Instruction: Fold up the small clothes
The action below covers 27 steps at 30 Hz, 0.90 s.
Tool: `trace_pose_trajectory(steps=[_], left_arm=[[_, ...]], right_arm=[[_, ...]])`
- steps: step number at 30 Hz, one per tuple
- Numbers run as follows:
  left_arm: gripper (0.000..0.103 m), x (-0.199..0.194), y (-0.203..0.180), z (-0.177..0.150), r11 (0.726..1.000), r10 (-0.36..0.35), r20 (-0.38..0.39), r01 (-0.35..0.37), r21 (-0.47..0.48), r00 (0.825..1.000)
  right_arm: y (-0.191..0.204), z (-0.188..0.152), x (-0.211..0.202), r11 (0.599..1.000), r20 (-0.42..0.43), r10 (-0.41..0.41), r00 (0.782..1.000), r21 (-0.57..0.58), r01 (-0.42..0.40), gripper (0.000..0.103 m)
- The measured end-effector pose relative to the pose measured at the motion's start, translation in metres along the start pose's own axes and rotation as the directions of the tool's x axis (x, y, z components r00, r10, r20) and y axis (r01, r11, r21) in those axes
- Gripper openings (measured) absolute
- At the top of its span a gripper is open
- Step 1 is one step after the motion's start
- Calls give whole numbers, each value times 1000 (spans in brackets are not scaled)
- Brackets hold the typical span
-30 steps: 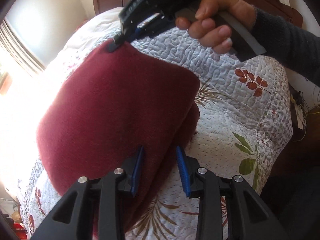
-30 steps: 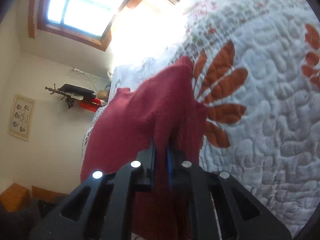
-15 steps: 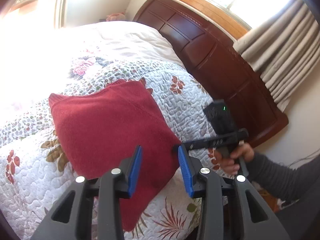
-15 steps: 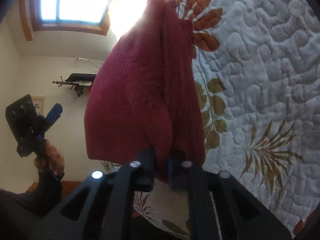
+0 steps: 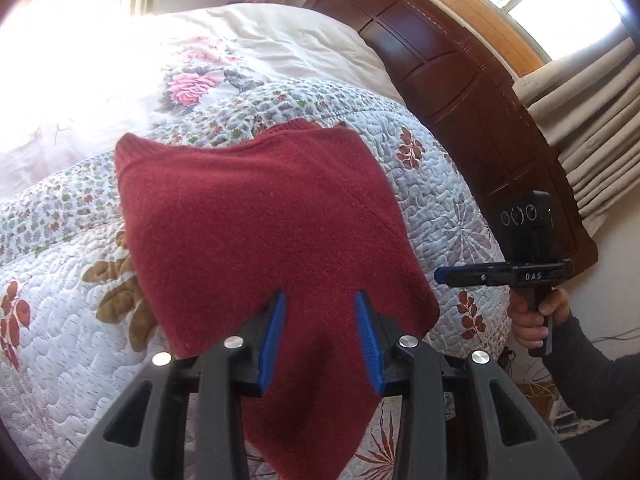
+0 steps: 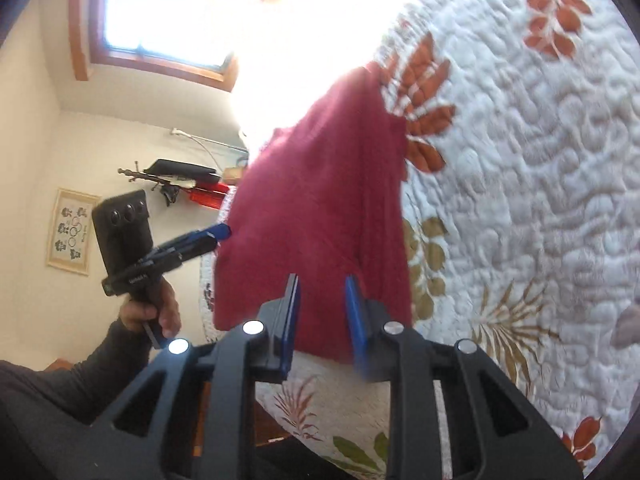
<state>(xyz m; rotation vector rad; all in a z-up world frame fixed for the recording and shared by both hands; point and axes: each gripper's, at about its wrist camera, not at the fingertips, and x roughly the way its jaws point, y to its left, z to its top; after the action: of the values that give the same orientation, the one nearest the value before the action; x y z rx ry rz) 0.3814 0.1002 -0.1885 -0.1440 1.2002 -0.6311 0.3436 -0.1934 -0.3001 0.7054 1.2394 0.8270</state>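
A dark red knit garment (image 5: 260, 232) lies folded on the quilted bed, its near corner hanging over the bed's edge. My left gripper (image 5: 320, 300) stands open just above that near part, with nothing between its blue pads. In the right wrist view the same red garment (image 6: 316, 208) lies ahead, and my right gripper (image 6: 322, 286) is open over its near edge, holding nothing. Each view shows the other gripper beside the bed: the right gripper (image 5: 440, 275) at the far right, the left gripper (image 6: 220, 233) at the left, touching or nearly touching the cloth's side.
The white floral quilt (image 5: 440, 184) covers the bed, with a pale pillow (image 5: 280, 36) and a dark wooden headboard (image 5: 460, 80) behind. Curtains (image 5: 592, 120) hang at the right. A window (image 6: 160, 8), a framed picture (image 6: 72, 232) and a wall rack (image 6: 176, 176) lie beyond the bed.
My right gripper has let go of the red garment and opened. The garment now lies flat and folded on the quilt. Both grippers have drawn back toward the bed's edge.
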Motion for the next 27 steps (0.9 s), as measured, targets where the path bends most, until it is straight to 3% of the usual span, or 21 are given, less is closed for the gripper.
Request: trace_pose_trajectory(steps=[3,5,7,8,10,11,13,14,15,17,19,21,22,25,27], left_arm=[[37,-9,-26,-9,997,-23,11,22,78,1000],[37,7,-35,-23,993,12,-63,-4,120,998],[37,31,-29,-38,987,93,-136,-73,144,986],[37,41,-22,-46,989,92,-161,-72,129,983],[36,51,-20,-56,983,115,-181,-86,162,977],[37,46,-25,-56,982,110,-176,-80,172,978],[46,25,-29,-53,994,37,-143,-21,110,989],[58,10,-27,-52,998,-7,-109,14,60,994],[70,-4,-22,-54,999,-38,-66,39,8,997],[80,-31,-1,-58,991,-67,27,70,-113,997],[84,-46,34,-66,961,-59,94,82,-265,994],[85,-44,72,-80,896,-46,99,85,-436,994],[85,-39,86,-86,862,-75,95,113,-495,993],[85,-14,109,-100,795,-181,81,194,-575,980],[85,4,118,-106,746,-252,97,257,-615,963]], right_arm=[[21,23,28,995,-21,72,997,-71,-74,24],[16,32,58,991,-72,104,992,-77,-109,24],[-3,39,84,996,-128,61,990,-64,-69,15],[-16,42,86,998,-145,43,988,-47,-50,0],[-26,46,79,996,-155,91,984,-4,-93,0],[-26,49,68,993,-134,113,985,-4,-114,6],[-38,57,43,976,-71,213,975,66,-208,52],[-47,64,37,966,-41,240,970,105,-235,88],[-56,71,33,957,-23,263,964,133,-258,92],[-75,84,38,934,-31,309,950,199,-297,92],[-89,96,52,912,-57,356,933,237,-334,92],[-99,108,66,902,-88,383,920,253,-351,92],[-99,111,75,902,-106,383,918,259,-346,92],[-95,125,92,911,-153,367,918,257,-322,92],[-85,134,100,918,-166,355,920,249,-309,92]])
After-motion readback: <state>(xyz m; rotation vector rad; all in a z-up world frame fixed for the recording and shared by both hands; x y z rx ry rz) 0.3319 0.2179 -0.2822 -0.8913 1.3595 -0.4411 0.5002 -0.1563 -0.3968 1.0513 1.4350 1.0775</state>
